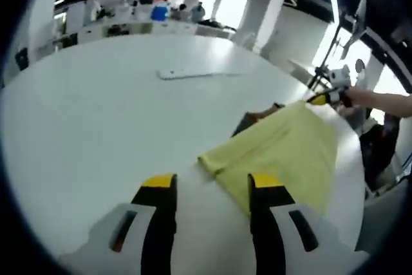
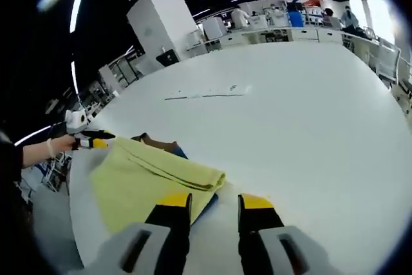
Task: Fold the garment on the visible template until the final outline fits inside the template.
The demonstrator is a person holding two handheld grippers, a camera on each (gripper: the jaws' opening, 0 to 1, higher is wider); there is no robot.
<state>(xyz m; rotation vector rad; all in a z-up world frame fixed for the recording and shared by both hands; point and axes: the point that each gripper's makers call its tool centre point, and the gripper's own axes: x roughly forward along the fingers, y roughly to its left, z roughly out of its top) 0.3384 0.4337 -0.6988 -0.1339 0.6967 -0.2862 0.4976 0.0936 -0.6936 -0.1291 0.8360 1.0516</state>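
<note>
Yellow garment (image 1: 283,152) just beyond left claw (image 1: 211,188) and right claw (image 2: 215,202); both agape, empty.

The yellow garment (image 1: 283,152) covers most of a brown and blue layer (image 2: 161,143) beneath it, so whether that is a template or more cloth cannot be told. The far gripper (image 1: 325,98) meets the garment's corner, its jaws too small to read (a hand holds it). Background people (image 2: 241,16) are blurred.

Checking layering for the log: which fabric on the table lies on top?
The yellow garment; the brown fabric peeks out from under its far edge.
</note>
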